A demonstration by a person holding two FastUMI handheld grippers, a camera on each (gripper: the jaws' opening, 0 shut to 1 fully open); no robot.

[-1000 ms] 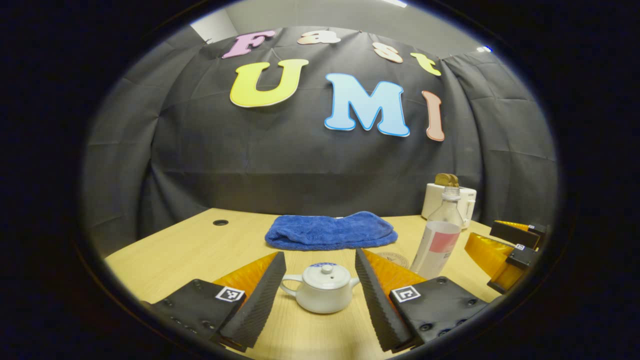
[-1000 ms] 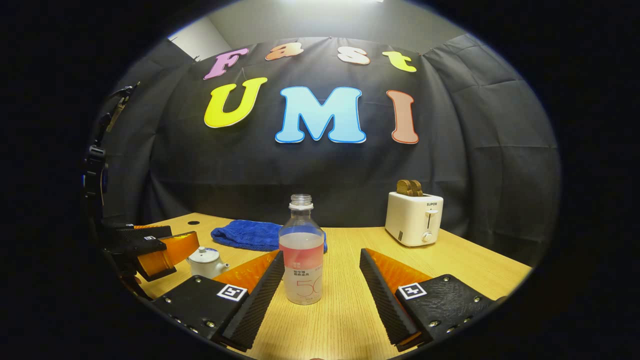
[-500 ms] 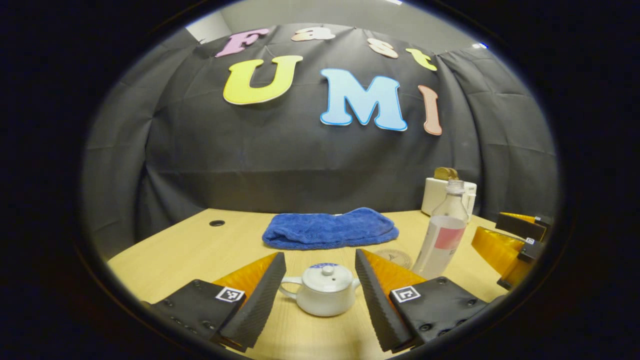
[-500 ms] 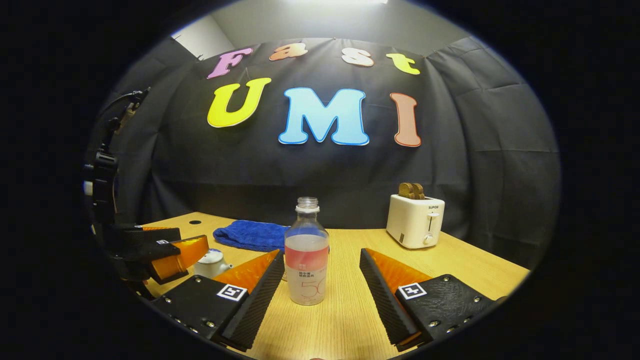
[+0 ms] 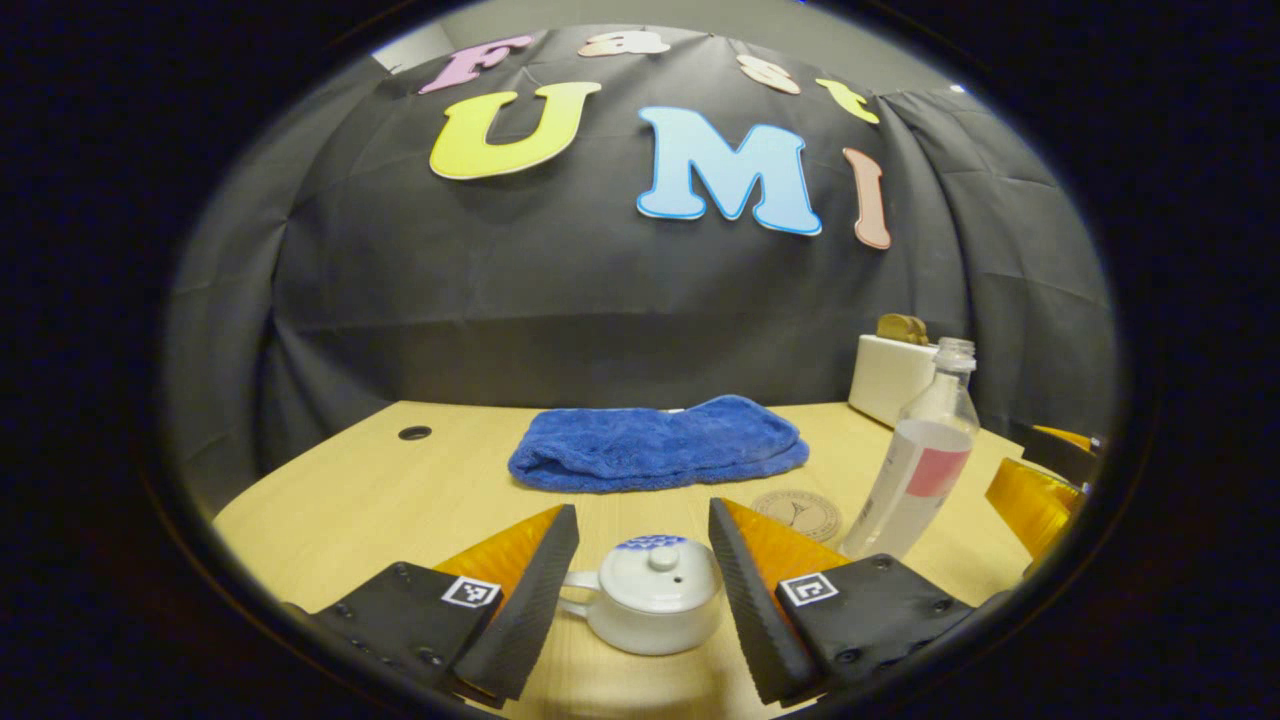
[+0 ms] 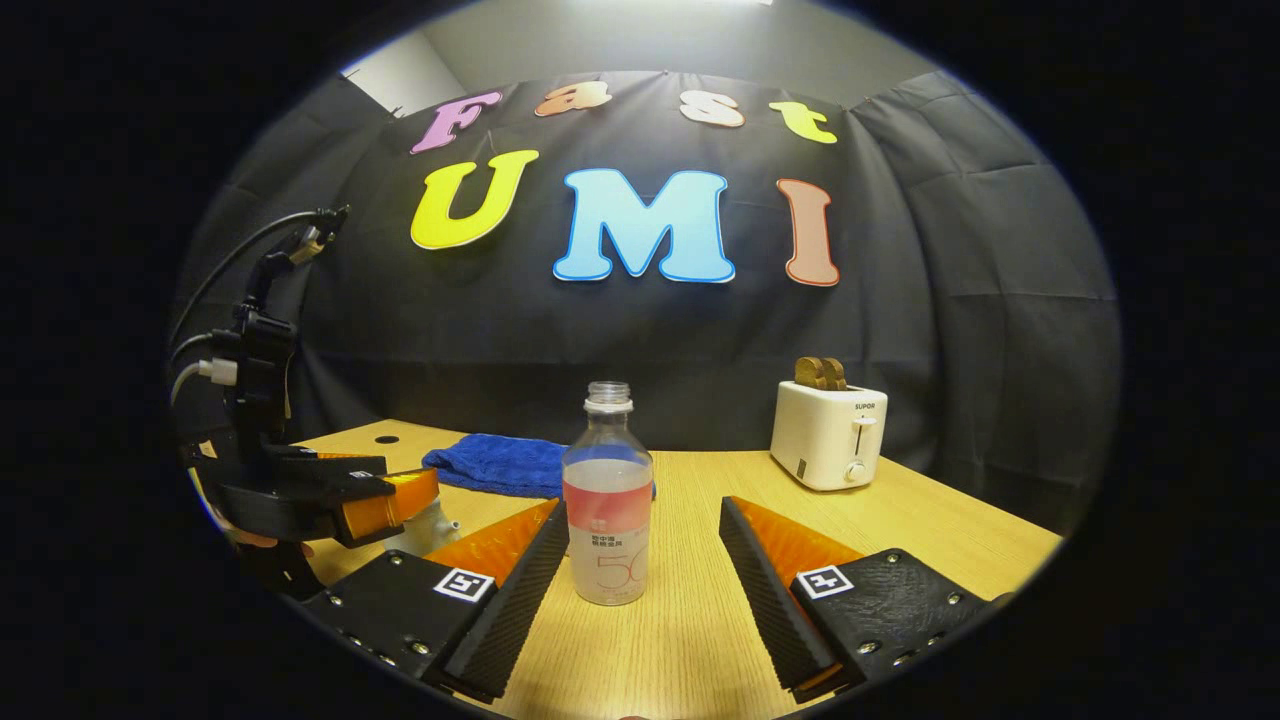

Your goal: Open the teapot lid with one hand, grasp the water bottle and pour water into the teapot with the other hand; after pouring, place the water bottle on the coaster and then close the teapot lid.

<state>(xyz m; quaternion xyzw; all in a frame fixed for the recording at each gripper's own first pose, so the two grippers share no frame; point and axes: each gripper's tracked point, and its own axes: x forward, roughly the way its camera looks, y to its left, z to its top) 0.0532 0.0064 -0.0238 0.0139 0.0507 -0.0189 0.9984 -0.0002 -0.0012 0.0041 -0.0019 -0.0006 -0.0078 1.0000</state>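
Observation:
A small white teapot (image 5: 655, 608) with its lid (image 5: 660, 566) on sits on the wooden table (image 5: 400, 500). My left gripper (image 5: 642, 590) is open, its fingers on either side of the pot and apart from it. An uncapped clear water bottle (image 6: 606, 505), partly filled, stands upright just beyond my right gripper's fingertips. My right gripper (image 6: 642, 585) is open. The bottle (image 5: 918, 462) also stands at the right of the left gripper view, with a round coaster (image 5: 797, 513) on the table beside it. The left gripper (image 6: 330, 495) hides most of the teapot (image 6: 428, 525) in the right gripper view.
A folded blue towel (image 5: 655, 442) lies behind the teapot. A white toaster (image 6: 828, 433) with toast in it stands at the back right. A cable hole (image 5: 414, 433) marks the table's far left. The booth's black cloth closes off the back.
My left gripper has moved forward and down, so the teapot now lies deeper between its fingers. The right gripper has stayed nearly still in front of the bottle.

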